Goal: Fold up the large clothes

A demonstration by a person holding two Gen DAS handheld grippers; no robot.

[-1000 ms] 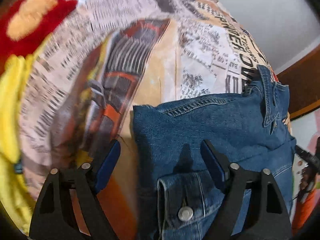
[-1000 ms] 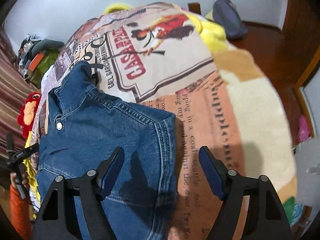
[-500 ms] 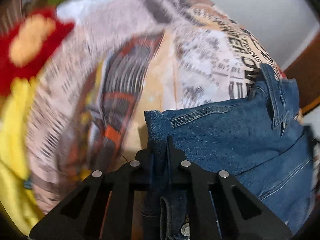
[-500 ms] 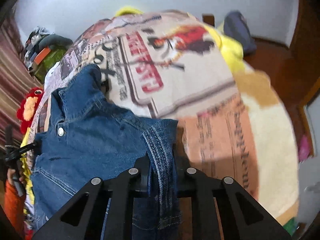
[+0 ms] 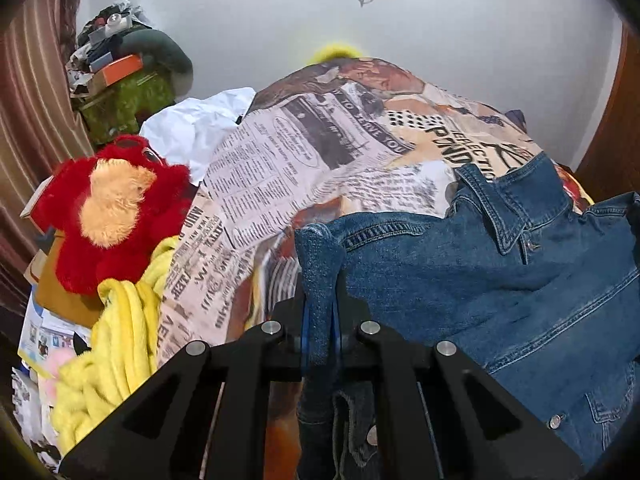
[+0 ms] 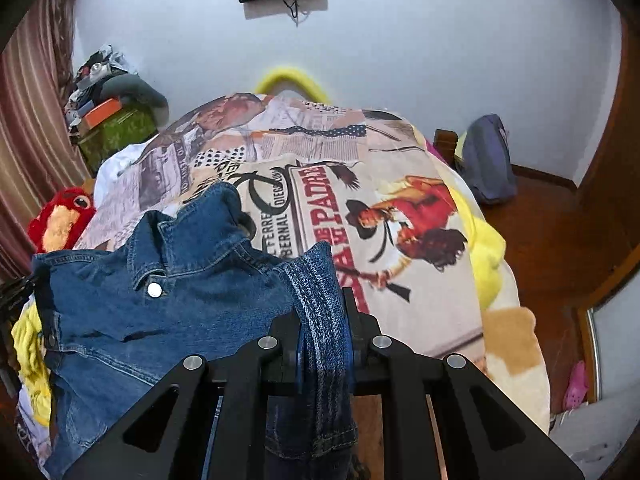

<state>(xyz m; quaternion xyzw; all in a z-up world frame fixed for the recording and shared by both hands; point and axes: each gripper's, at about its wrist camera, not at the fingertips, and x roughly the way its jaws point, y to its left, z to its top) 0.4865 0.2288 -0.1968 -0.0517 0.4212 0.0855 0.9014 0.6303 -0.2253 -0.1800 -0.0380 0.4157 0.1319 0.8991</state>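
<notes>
Okay, both grippers, left (image 5: 320,320) and right (image 6: 324,336), have jaws clamped on denim jacket (image 5: 460,272) shoulders above the bed (image 6: 400,208). Lift evenly, keep collar centred, avoid sag.

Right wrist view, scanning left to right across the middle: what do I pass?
Red plush toy → denim jacket → cowboy print on the bedspread → grey-blue backpack by the wall.

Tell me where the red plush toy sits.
Left wrist view, far left: the red plush toy sits beside the newspaper-print blanket, above the yellow fleece blanket.
</notes>
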